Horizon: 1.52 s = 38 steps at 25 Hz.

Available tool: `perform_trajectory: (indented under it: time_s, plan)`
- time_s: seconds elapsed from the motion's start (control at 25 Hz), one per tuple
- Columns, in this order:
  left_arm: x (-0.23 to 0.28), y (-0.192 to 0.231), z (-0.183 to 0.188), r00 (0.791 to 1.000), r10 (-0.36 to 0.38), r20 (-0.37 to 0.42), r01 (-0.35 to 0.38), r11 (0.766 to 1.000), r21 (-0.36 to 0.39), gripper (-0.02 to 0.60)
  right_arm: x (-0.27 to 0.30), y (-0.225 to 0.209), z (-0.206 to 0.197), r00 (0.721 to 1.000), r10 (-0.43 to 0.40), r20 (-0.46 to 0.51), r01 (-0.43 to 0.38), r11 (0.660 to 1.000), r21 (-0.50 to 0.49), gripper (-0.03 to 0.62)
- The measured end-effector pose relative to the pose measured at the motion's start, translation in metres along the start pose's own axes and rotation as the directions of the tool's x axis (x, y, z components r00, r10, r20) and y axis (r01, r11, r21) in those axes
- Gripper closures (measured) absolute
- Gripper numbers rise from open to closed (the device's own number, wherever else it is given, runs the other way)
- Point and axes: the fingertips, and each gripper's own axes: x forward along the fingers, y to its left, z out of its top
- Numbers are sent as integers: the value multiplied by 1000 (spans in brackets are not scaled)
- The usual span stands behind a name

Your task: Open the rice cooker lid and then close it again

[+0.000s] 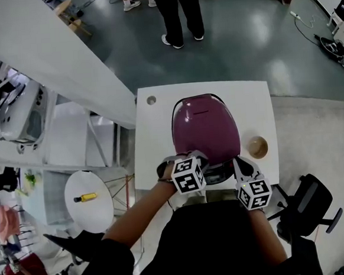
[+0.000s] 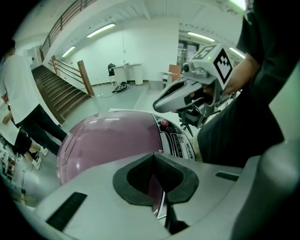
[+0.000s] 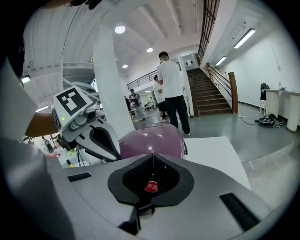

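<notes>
The purple rice cooker (image 1: 205, 128) stands with its lid down in the middle of the white table (image 1: 154, 141). Both grippers sit at its near front edge. My left gripper (image 1: 199, 158) is shut, its tips over the cooker's front control panel (image 2: 176, 138); nothing is held between them. In the left gripper view the purple lid (image 2: 105, 140) fills the space beyond the closed jaws. My right gripper (image 1: 238, 162) is shut too, at the cooker's front right. Through its pads a red button (image 3: 151, 186) shows, with the lid (image 3: 150, 139) and the left gripper (image 3: 89, 133) beyond.
A small tan bowl (image 1: 257, 147) stands on the table right of the cooker. A round side table (image 1: 88, 201) with a yellow object is at the left, a black chair (image 1: 307, 203) at the right. A person (image 1: 180, 11) stands beyond the table, near a staircase (image 3: 208, 93).
</notes>
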Motion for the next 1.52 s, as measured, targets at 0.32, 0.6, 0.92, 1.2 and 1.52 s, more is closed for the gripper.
perform_trajectory:
  time_s: [0.32, 0.6, 0.92, 1.2, 1.52]
  plan:
    - [-1, 1, 1, 998, -35, 44, 38, 997, -74, 578, 26, -2, 22, 999, 54, 0, -54, 998, -28, 593]
    - [-3, 4, 0, 995, -30, 91, 40, 994, -106, 577, 30, 0, 29, 998, 63, 0, -63, 997, -48, 593]
    - [-10, 3, -6, 986, 73, 151, -57, 993, -105, 577, -3, 5, 35, 999, 12, 35, -8, 996, -87, 593]
    - [-48, -7, -13, 885, 251, 391, -145, 949, -281, 577, -58, 18, -9, 997, -83, 1, 83, 994, -77, 594]
    - [-104, -58, -18, 734, 444, 514, -136, 837, -530, 577, -89, 39, -37, 996, -92, -7, 92, 994, -59, 594]
